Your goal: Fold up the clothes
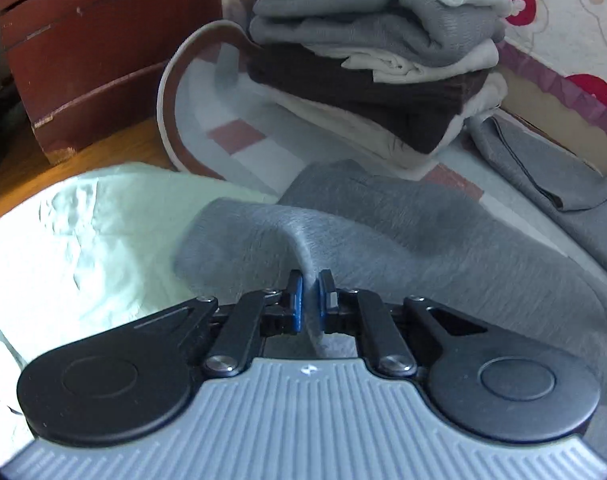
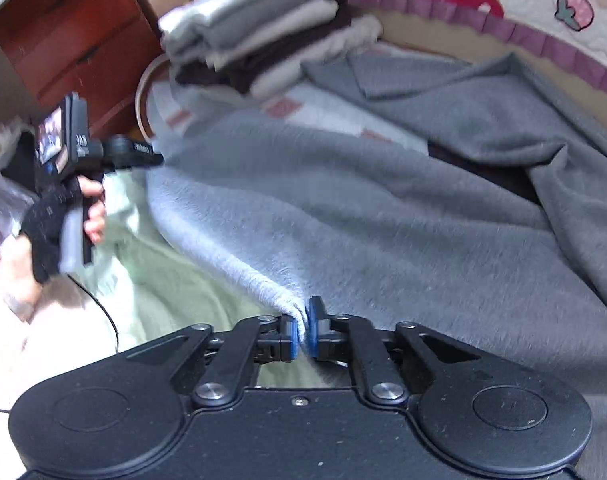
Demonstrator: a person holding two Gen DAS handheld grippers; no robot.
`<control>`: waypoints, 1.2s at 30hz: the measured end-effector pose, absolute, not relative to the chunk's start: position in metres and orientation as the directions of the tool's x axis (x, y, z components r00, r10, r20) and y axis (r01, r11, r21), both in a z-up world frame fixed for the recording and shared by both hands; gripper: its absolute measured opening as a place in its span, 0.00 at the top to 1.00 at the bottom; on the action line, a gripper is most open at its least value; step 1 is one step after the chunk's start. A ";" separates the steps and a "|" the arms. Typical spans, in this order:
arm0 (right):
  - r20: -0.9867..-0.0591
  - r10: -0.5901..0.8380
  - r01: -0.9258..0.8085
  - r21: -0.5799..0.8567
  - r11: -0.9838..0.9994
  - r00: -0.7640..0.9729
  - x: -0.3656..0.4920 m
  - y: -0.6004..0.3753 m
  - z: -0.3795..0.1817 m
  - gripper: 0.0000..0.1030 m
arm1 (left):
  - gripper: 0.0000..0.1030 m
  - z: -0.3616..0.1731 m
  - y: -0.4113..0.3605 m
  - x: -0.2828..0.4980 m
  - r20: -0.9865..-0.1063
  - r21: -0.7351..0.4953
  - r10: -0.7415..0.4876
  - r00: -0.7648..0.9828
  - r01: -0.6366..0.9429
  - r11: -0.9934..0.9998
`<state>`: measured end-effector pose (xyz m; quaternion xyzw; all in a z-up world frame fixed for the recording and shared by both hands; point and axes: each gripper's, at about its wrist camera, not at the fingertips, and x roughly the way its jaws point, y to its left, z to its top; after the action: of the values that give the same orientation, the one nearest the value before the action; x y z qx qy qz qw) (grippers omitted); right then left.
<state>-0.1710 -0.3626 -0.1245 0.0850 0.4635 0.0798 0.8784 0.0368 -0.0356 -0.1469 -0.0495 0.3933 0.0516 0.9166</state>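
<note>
Left gripper [image 1: 310, 300]: blue pads pressed together on a raised ridge of the soft grey fleece garment [image 1: 403, 232], cloth pinched between them and pulled up into a crease. Right gripper [image 2: 301, 330]: likewise pinching the same grey fleece garment [image 2: 343, 208] at a bunched edge, jaws closed on the fabric. Seen from the right wrist view, the left gripper [image 2: 143, 156] at the far edge of the garment, carried by a hand [image 2: 63, 216] in a dark fingerless glove.

Spread wide between the two grips, with one loose flap turned over at the far right; partly over a pale green sheet [image 1: 83, 232] and partly over a checked mat with a brown border [image 1: 231, 136].

Beyond, a neat stack of folded white, grey and dark brown clothes [image 1: 375, 52] on the mat, beside a reddish wooden chest [image 1: 83, 40]. Judged from that: several pieces already lying folded, the grey one gripped at two points and open, its folding apparently under way and unfinished. No other loose clothes clearly in view.
</note>
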 end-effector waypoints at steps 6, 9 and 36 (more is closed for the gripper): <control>-0.815 0.128 0.029 0.175 0.984 0.565 -0.174 -0.376 -0.127 0.41 | 0.71 -0.139 -0.066 0.014 -0.651 -0.180 -0.174 0.739 0.072 0.981; -0.801 0.100 0.108 0.201 0.974 0.590 -0.183 -0.399 -0.122 0.40 | 0.71 -0.143 -0.103 0.002 -0.636 -0.191 -0.293 0.714 0.222 0.956; -0.627 -0.254 0.676 0.698 0.237 0.737 -0.435 -0.666 -0.212 0.30 | 0.55 -0.149 -0.312 -0.124 -0.770 -0.137 -0.601 0.214 0.865 0.483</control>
<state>-0.4353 -0.6662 -0.2116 0.5370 0.1963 -0.3052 0.7616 -0.1239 -0.3125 -0.1487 0.1641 0.4017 -0.4812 0.7617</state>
